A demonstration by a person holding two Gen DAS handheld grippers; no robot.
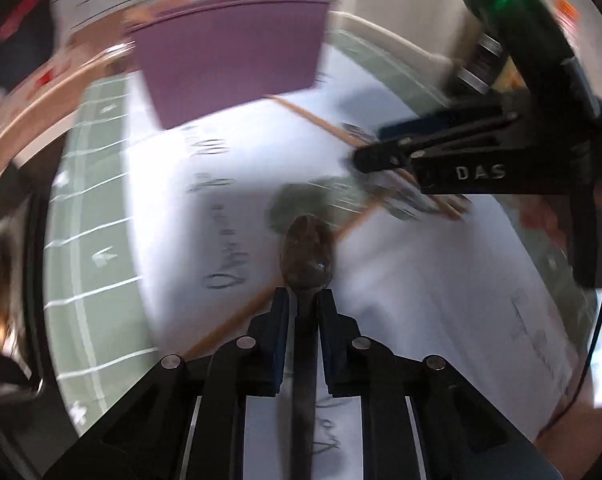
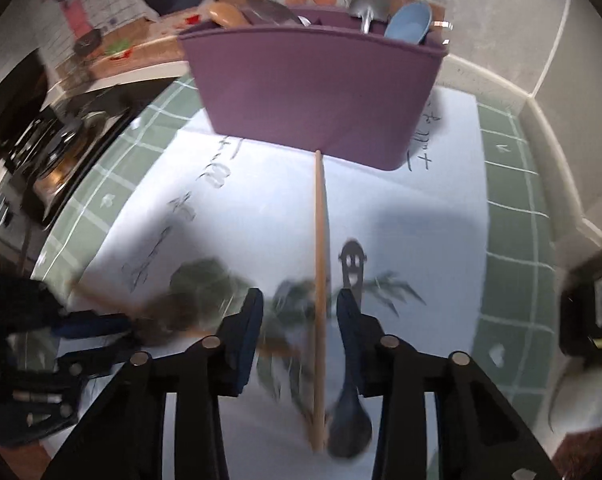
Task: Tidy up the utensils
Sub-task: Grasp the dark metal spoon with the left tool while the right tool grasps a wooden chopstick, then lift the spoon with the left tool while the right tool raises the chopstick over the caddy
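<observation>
Risk: left tool (image 1: 303,300) clamps the dark spoon (image 1: 308,254) near its bowl; right tool (image 2: 299,308) stands apart around the chopstick (image 2: 320,280), which could roll.

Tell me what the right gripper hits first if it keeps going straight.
Probably the wooden chopstick lying between the jaws of the right gripper, or the white paper under it. The purple holder looks farther off, though depth is unclear.

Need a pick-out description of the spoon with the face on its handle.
Find the purple utensil caddy on the white paper. A wooden chopstick runs from its base toward the right gripper; the spoon lies just right of that. Alone here, its dark handle ends in a smiley face.
</observation>
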